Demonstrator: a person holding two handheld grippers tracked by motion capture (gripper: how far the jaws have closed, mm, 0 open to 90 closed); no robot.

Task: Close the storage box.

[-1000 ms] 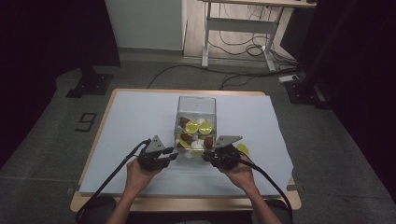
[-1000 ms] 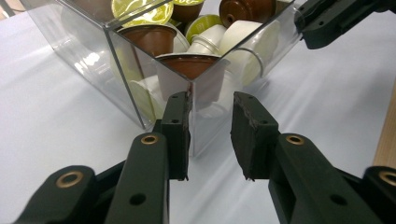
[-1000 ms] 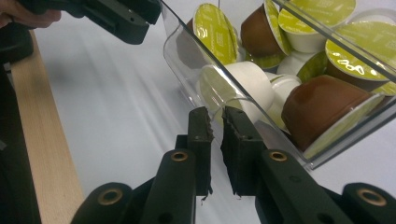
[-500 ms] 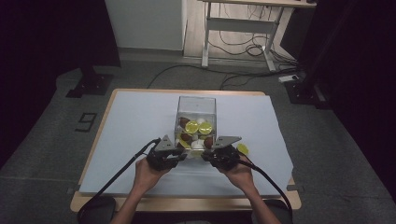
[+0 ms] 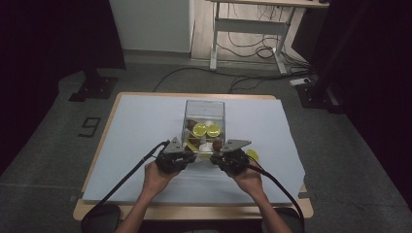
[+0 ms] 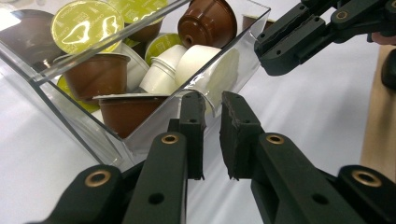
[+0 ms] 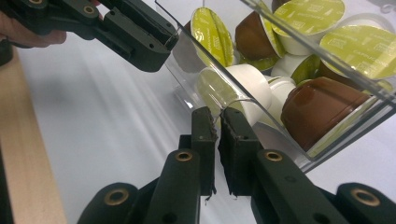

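box: clear plastic box (image 5: 204, 127) of coffee capsules, mid tabletop (image 5: 136, 131), on the pale sheet. Same spot as a second ago.
box tilt: in both gripper views the near wall leans and the near edge looks lifted off the sheet; high view too small to confirm.
capsules: green-lidded (image 6: 87, 19), brown (image 6: 95, 75) and white (image 6: 205, 70) ones piled inside the box; brown one (image 7: 322, 109) against the near wall in the right gripper view.
loose capsule: yellow-green one (image 5: 252, 155) on the sheet just right of the box, beside the right hand.
left tongs: (image 5: 190, 154) at the box's near left corner. Jaws have just been closing, now nearly together, with the thin clear rim (image 6: 205, 100) of the box wall between the pads. Pinched on that rim.
left tongs change: a second ago it sat farther left, apart from the box; since then it slid in to the corner.
right tongs: (image 5: 217, 155) at the box's near right corner, jaws pressed together on the clear wall edge (image 7: 219, 114). Same place as a second ago.
other views: left gripper view shows the right tongs (image 6: 280, 44) at the far end of the same wall; right gripper view shows the left tongs (image 7: 154, 44) likewise.
hands: both come in from the near edge of the tabletop, one on each side of the box, cables trailing back.
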